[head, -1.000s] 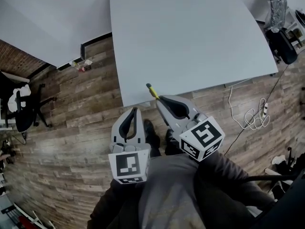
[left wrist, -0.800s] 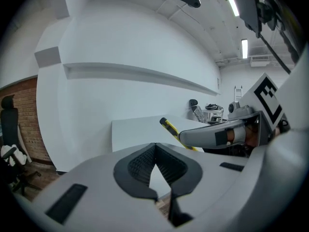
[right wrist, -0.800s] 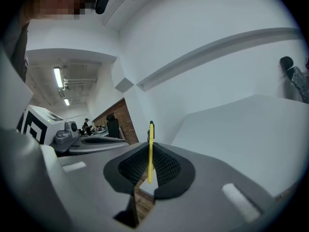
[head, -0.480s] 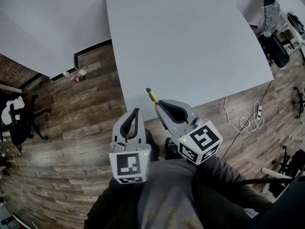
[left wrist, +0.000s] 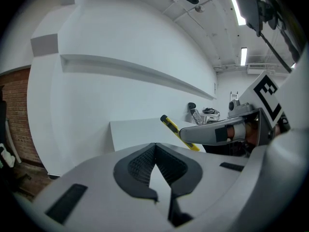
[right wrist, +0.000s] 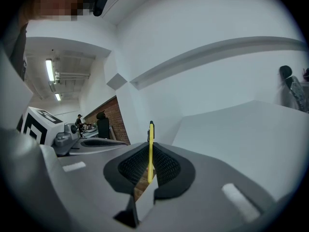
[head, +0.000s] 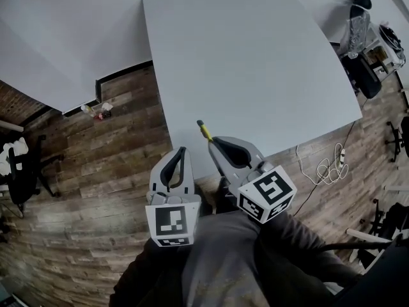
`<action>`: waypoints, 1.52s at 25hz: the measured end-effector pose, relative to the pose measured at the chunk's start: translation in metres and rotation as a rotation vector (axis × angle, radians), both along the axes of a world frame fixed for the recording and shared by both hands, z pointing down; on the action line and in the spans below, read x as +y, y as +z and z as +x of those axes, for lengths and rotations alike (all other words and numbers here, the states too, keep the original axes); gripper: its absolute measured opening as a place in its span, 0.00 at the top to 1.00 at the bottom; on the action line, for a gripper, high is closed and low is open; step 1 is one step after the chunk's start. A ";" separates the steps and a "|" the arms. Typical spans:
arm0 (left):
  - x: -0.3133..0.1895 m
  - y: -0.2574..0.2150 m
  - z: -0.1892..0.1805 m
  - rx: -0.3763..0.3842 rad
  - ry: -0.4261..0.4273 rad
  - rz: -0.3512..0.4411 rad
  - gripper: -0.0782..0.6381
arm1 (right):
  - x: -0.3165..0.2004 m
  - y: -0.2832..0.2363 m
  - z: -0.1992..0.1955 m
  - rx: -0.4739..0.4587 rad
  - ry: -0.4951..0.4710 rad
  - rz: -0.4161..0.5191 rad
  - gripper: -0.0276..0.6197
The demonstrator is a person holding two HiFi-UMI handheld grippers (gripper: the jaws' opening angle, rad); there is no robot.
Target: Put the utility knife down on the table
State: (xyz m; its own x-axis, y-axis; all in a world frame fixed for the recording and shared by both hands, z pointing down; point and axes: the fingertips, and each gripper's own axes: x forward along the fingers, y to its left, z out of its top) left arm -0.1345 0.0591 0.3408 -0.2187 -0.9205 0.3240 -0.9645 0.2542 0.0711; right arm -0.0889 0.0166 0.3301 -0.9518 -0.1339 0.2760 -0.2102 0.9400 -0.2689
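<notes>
Clamped on the knife (head: 204, 130), the right claw (head: 212, 141) had the task's thing firmly in hand: in the right gripper view I saw the thin yellow body (right wrist: 151, 144) pinched edge-on between the ribbed pads (right wrist: 166, 166), its dark end poking up and forward past them. From the head view the knife hung right at the near edge of the bench (head: 255, 75), pointing out over the white top, while the claw's body sat back over the wooden floor (head: 115, 152). The left gripper view showed the knife (left wrist: 171, 125) slanting upward with the bench (left wrist: 140, 132) behind and below it, so I judged it to be in the air and not resting on the surface, though I could not fix the gap. The left claw (head: 182, 151) was drawn together at its tips with nothing between them, held just beside the right one and short of the bench edge. By my reading, the carry to the bench was about done, but the put-down itself was not: the knife had yet to be lowered flat onto the top, released, and the right claw backed clear of it.
</notes>
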 end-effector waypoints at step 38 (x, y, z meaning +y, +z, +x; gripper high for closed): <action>-0.109 0.017 -0.072 -0.028 -0.097 -0.107 0.89 | -0.111 0.031 -0.083 -0.005 -0.123 -0.091 0.92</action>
State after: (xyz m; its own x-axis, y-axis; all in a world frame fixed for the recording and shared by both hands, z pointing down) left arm -0.2069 -0.0494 0.3582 -0.3149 -0.8552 0.4116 -0.9365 0.3505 0.0117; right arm -0.1720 -0.0946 0.3616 -0.9609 0.0093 0.2768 -0.0932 0.9303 -0.3549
